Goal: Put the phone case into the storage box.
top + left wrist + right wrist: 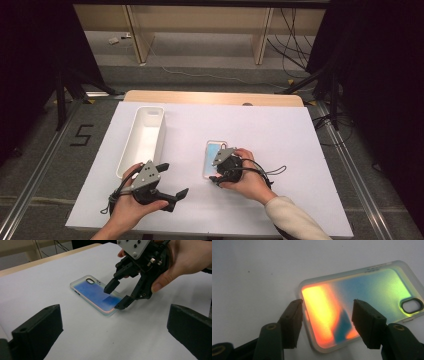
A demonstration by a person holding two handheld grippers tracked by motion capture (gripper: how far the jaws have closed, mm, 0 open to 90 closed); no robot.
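The phone case (359, 310) lies flat on the white table cover (280, 130), right of centre, with its camera cut-out at the far end as the high view shows it. It looks light, thin and somewhat flexible, a translucent shell with a glossy, colour-shifting back, so I judge it slippery and inclined to bow if squeezed across its width. Lying flush on the sheet, it offers little to grab from above. The better hold is probably on the raised rim at the near short end, one jaw over the edge and one on the panel.

Nearest the person, the left gripper (172, 180) rests low at the table's front edge, held in the left hand (131, 204), jaws spread wide with nothing between them, pointing toward the case from well apart.

Farther in, the right gripper (325, 315) is tilted down over the case's near end, held in the right hand (250, 177). Its jaws stand apart, one just outside the long edge and one above the panel, straddling the corner without closing.

Beyond the left gripper, the white bin (145, 137) stands lengthwise, with nothing visible inside it.
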